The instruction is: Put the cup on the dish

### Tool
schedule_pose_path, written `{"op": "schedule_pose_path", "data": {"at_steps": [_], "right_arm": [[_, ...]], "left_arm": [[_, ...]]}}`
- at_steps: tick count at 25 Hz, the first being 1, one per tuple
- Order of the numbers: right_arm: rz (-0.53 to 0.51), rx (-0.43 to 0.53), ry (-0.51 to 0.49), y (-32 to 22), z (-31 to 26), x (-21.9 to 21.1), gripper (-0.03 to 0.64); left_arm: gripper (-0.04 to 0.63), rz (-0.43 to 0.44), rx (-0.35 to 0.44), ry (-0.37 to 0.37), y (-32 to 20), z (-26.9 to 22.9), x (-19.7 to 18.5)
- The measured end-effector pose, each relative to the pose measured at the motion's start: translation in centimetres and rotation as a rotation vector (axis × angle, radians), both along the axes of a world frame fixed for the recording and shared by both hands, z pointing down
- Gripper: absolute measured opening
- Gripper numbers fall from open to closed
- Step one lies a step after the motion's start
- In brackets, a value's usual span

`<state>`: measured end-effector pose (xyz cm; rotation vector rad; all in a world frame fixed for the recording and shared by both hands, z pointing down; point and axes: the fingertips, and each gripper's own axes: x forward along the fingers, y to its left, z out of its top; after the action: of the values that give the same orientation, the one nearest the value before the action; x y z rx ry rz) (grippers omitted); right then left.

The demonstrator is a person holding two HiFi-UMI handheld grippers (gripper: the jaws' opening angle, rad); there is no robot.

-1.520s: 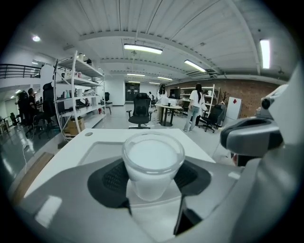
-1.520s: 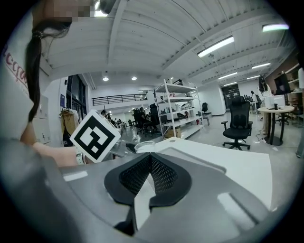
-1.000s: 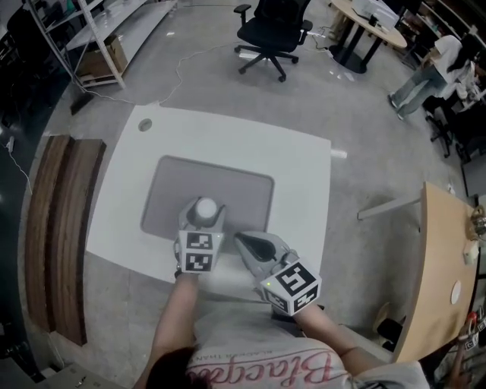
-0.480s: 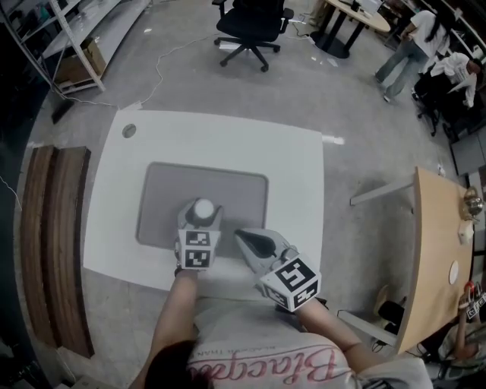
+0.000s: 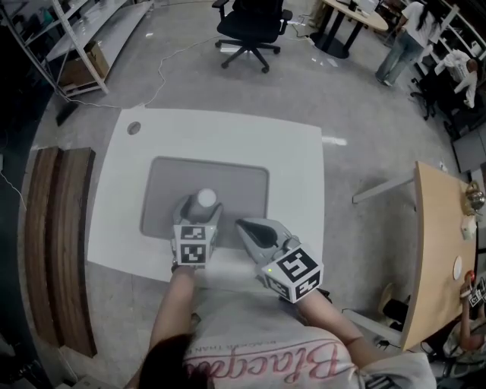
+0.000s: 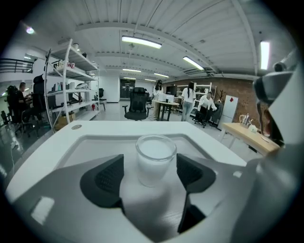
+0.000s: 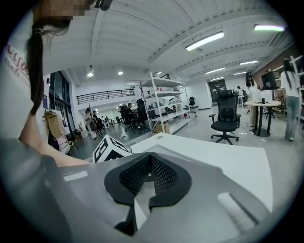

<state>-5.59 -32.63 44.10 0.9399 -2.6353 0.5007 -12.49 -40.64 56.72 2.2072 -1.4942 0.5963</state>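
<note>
I count one cup (image 5: 206,199); one grey dish (image 5: 243,178); one white table (image 5: 296,152); two claws, my left claw (image 6: 151,175) and right claw (image 7: 151,176).

Your cup (image 6: 156,159) is milky white, on a flat grey dish (image 5: 235,178) over a white table (image 5: 296,167). Your right gripper (image 7: 151,175) is pale grey, with black mesh-patterned pads (image 7: 166,178) and a marker cube (image 5: 295,273) in black-and-white squares. At nine o'clock lie dark brown planks (image 5: 57,243); at twelve, a black chair (image 5: 250,19).
</note>
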Motion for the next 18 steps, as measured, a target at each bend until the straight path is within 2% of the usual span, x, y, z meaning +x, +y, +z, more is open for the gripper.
{"op": "schedule_pose_path", "data": {"at_steps": [5,6,11,13,18], "right_arm": [[-0.016,0.031,-0.012,0.2,-0.8,0.2,0.002],[-0.023,0.039,-0.013,0.3,-0.9,0.2,0.002],[-0.055,0.065,-0.03,1.6,-1.9,0.1,0.002],[-0.069,0.073,-0.037,2.3,-2.1,0.2,0.002],[-0.094,0.075,-0.049,4.2,-1.8,0.8,0.002]], "left_arm": [[0.336,-0.04,0.074,0.033,2.1,-4.0,-0.7],[0.311,-0.041,0.092,0.038,2.6,-4.7,-0.6],[0.104,-0.09,0.181,0.032,5.4,-8.2,-1.0],[0.0,-0.116,0.212,0.03,6.3,-9.3,-1.1],[0.0,-0.121,0.252,0.036,8.8,-10.8,-0.1]]}}
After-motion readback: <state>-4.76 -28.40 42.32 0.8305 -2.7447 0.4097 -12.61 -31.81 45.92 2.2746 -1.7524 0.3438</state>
